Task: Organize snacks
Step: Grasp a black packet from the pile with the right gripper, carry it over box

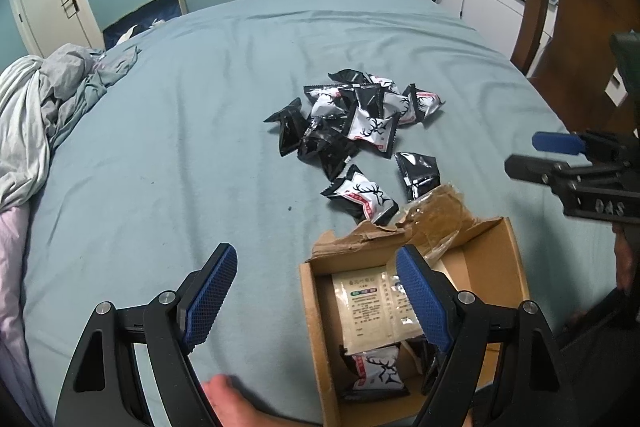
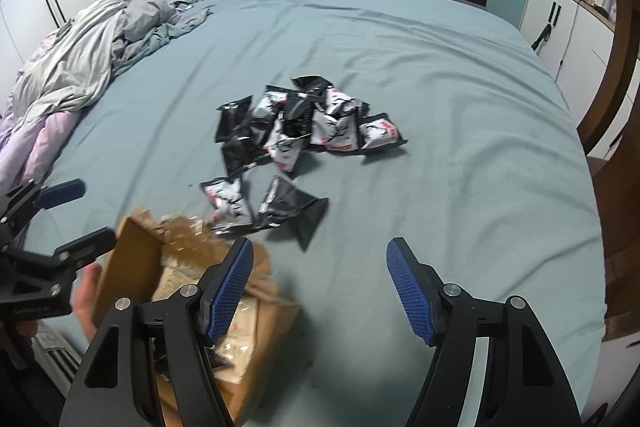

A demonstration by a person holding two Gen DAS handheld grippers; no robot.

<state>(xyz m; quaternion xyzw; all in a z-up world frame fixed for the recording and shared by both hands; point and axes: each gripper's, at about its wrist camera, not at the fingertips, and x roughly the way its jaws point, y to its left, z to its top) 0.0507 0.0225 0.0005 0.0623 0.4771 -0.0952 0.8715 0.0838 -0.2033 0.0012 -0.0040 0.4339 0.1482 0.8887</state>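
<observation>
While the snack pile [image 1: 352, 115] lies mid-bed, wide bare sheet [image 1: 180, 167] surrounds it. Left fingers [image 1: 212, 291] gape over the box [image 1: 516, 267] edge, empty. Right fingers [image 2: 408, 295] also open, empty.

Bed sheet [image 2: 460, 147] bare right of snack pile [image 2: 304, 123]; open passage there. Cardboard box [image 1: 516, 267] blocks near edge, torn flap [image 1: 424, 223] raised on far side. Crumpled bedding [image 2: 92, 59] crowds far left. Two loose packets [image 2: 264, 205] lie between pile and box.
</observation>
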